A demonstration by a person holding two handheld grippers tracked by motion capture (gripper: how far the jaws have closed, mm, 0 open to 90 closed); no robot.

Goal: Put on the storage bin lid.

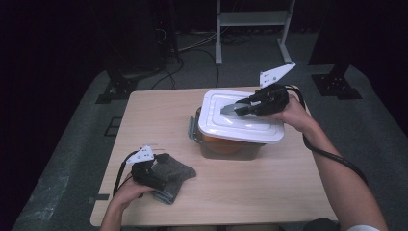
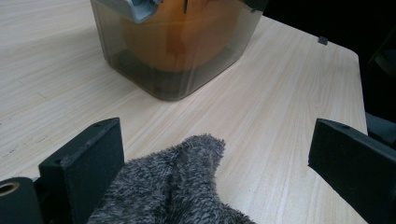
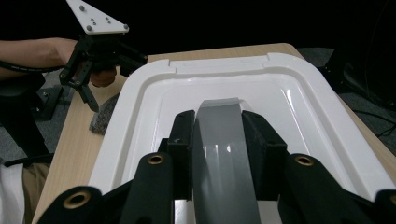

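On the left of the worktop (image 1: 159,110), near its front edge, the left tongs (image 1: 161,161) rest over a crumpled grey cloth (image 1: 175,174); the left gripper view shows their 2 jaws standing wide apart with the cloth (image 2: 173,186) lying between them, one fold against the inner face of 1 jaw but nothing pinched. To the right stands a smoky translucent container (image 1: 228,147) with something orange (image 2: 180,32) inside, capped by a white lid (image 1: 240,120). Over that lid the right tongs (image 1: 240,109) are clamped on the grey handle (image 3: 222,140) at the lid's middle, the pads pressing its 2 sides with only the handle's width left between them. The work in hand looks like taking the lid off. The risk is that the lid is still snapped on: a grey clasp (image 2: 135,9) shows at the container's end, though whether it is latched cannot be told, and pulling up would then drag the whole container and tip its contents. The glossy handle could also slip from the pads if the pull is skewed, and with the left tongs idle, nothing steadies the container.
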